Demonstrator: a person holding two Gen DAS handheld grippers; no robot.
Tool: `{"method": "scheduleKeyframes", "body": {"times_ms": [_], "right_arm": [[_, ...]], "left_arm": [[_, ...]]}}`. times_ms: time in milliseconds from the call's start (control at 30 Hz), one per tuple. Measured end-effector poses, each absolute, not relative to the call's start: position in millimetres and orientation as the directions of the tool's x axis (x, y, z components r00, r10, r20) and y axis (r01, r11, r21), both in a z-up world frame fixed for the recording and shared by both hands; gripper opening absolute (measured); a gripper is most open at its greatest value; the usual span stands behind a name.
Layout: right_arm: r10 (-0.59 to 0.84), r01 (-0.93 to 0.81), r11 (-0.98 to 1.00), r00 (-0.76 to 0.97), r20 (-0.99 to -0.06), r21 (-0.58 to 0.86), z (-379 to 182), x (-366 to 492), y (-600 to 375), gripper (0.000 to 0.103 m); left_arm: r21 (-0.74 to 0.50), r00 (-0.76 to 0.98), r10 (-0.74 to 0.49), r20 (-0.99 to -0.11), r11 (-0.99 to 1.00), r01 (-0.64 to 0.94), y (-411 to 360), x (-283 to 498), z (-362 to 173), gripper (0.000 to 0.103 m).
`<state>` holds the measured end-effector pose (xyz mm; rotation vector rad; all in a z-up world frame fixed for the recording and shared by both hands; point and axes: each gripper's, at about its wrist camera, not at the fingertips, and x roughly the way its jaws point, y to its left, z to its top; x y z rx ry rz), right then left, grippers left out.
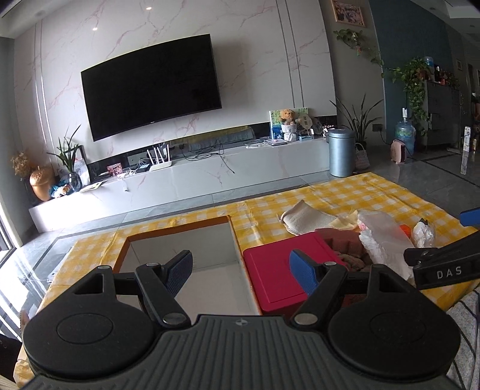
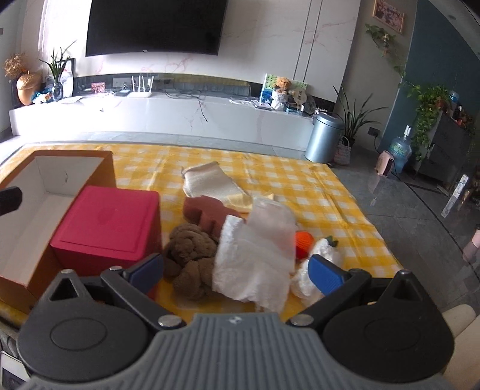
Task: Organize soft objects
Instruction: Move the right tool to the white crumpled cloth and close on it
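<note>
Both fisheye views are evenly lit by soft daylight that enters from the left side, where the glossy grey floor (image 1: 36, 270) at the lower left of the left wrist view shines with pale glare. Two small ceiling spotlights (image 1: 94, 28) glow at the upper left, and the white marble wall (image 1: 255, 60) looks bright while the frame corners fall into dark vignette. Straight lines bow strongly toward the edges, the television (image 1: 150, 87) curves, and near gripper parts look slightly soft.
</note>
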<state>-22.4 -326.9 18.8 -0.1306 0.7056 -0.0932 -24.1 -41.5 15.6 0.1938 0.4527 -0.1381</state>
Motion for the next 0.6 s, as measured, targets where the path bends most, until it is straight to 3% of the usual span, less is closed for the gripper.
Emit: {"method": "scheduleKeyframes", "body": {"times_ms": [133,400,467,600], "right_arm": [[-0.201,0.090,0.976,0.727,-0.656,-0.198,14,-21,-365,0.101],[-0.058,0.000,0.997,0.643,-0.764,-0.076,-15,5,-400,0.101],[0.032,-0.038,0.999,0.622,-0.783,0.011,-25,17,-398,0.101],[0.095,0.030,0.990,0.576,-0.812,0.137,-42,42,-402,0.101]], "left_arm": [[0.168,0.881,-0.140,-0.452,0.956,0.239,-56,-24,14,0.088],[0.203,0.857,-0.141,-0.496,0.941,0.272,-71,-13,-1,0.088],[0.186,0.840,-0.157,-0.519,0.939,0.291,-70,-10,-3,0.088],[0.152,0.822,-0.181,-0.539,0.939,0.307,-67,-9,-4,0.088]]}}
